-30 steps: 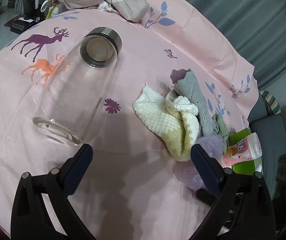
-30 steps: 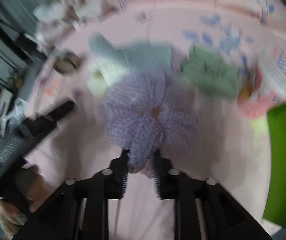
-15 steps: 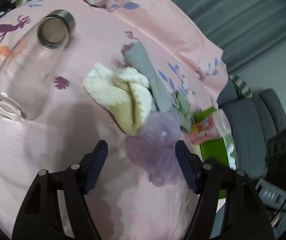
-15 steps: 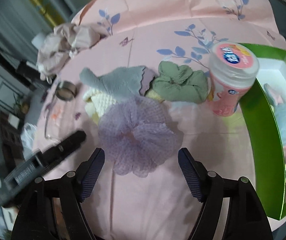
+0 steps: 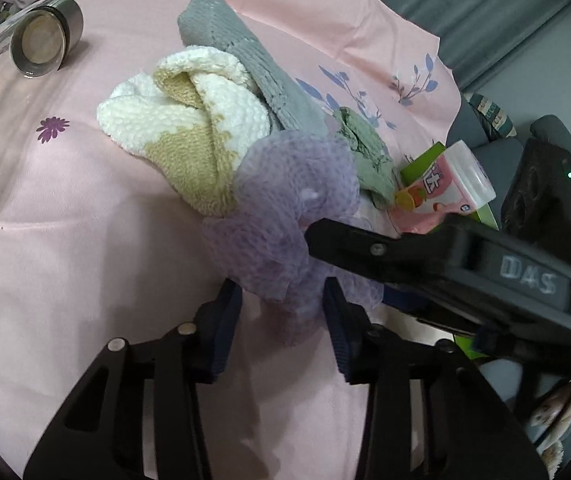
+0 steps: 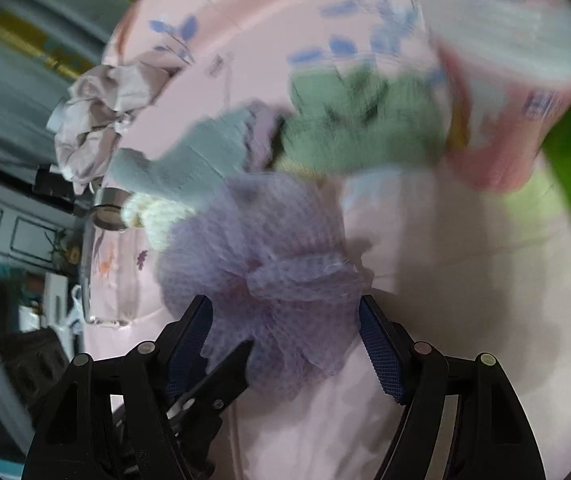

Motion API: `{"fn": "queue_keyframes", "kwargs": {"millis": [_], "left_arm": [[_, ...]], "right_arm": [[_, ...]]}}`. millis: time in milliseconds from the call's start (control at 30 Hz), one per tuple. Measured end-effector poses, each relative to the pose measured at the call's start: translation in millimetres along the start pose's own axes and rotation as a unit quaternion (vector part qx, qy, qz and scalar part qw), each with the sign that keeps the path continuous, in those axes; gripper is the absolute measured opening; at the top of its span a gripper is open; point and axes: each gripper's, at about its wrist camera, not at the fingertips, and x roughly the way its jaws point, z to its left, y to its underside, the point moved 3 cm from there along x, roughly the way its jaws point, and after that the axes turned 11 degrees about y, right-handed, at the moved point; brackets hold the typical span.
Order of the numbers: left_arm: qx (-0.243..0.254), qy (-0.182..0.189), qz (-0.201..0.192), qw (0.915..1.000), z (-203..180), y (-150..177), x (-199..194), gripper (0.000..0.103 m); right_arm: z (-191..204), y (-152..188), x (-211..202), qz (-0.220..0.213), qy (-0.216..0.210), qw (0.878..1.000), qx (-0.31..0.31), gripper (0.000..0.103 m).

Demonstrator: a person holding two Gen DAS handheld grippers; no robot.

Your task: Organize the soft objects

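A purple mesh scrunchie [image 5: 285,216] lies on the pink bedsheet [image 5: 85,280], touching a white-and-yellow towel [image 5: 189,128]. My left gripper [image 5: 281,300] is closing around its near edge, and both pads touch the mesh. My right gripper [image 6: 283,308] straddles the same scrunchie [image 6: 261,264] with wide jaws that are closing slightly and pads that do not press it. One of its fingers [image 5: 365,246] crosses the left wrist view from the right. A grey cloth [image 5: 269,76] and a green scrunchie [image 5: 365,152] lie just behind.
A pink plastic jar [image 5: 445,188] leans by a green box [image 5: 425,156] at the right. A glass bottle with a steel cap [image 5: 41,40] lies at the left. Crumpled beige fabric [image 6: 101,108] sits at the far edge of the sheet. Dark sofa seats stand beyond the bed.
My right gripper let go of the purple scrunchie, opened wide and stayed over it. My left gripper swung from the glass bottle to the scrunchie and narrowed its jaws onto it.
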Motion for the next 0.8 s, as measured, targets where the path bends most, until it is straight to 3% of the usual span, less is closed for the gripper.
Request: {"fn": "queue_keyframes", "kwargs": {"millis": [67, 133, 167, 400, 500, 800], "left_arm": [[-0.002, 0.023, 0.001, 0.9997, -0.4, -0.7, 2.2, 0.027], [-0.010, 0.041, 0.010, 0.9991, -1.3, 1.4, 7.8, 0.025], [-0.001, 0.034, 0.007, 0.9994, -4.1, 2.3, 7.8, 0.024], [0.064, 0.015, -0.028, 0.9974, -32.4, -0.3, -9.4, 0.023], [0.106, 0.006, -0.054, 0.9928, -51.7, -1.7, -22.5, 0.023], [0.192, 0.028, -0.097, 0.9762, -120.0, -7.1, -44.5, 0.023]], "right_arm": [[4.8, 0.6, -3.1, -0.026, 0.006, 1.000, -0.014, 0.059], [12.6, 5.2, 4.9, 0.002, -0.018, 0.999, -0.036, 0.040], [14.5, 7.0, 8.3, 0.010, -0.025, 0.999, -0.037, 0.037], [21.4, 11.3, -9.8, -0.011, -0.033, 0.998, -0.055, 0.036], [27.9, 13.3, -35.7, -0.045, -0.044, 0.995, -0.077, 0.036], [10.0, 7.4, -107.2, -0.137, -0.085, 0.984, -0.081, 0.036]]}}
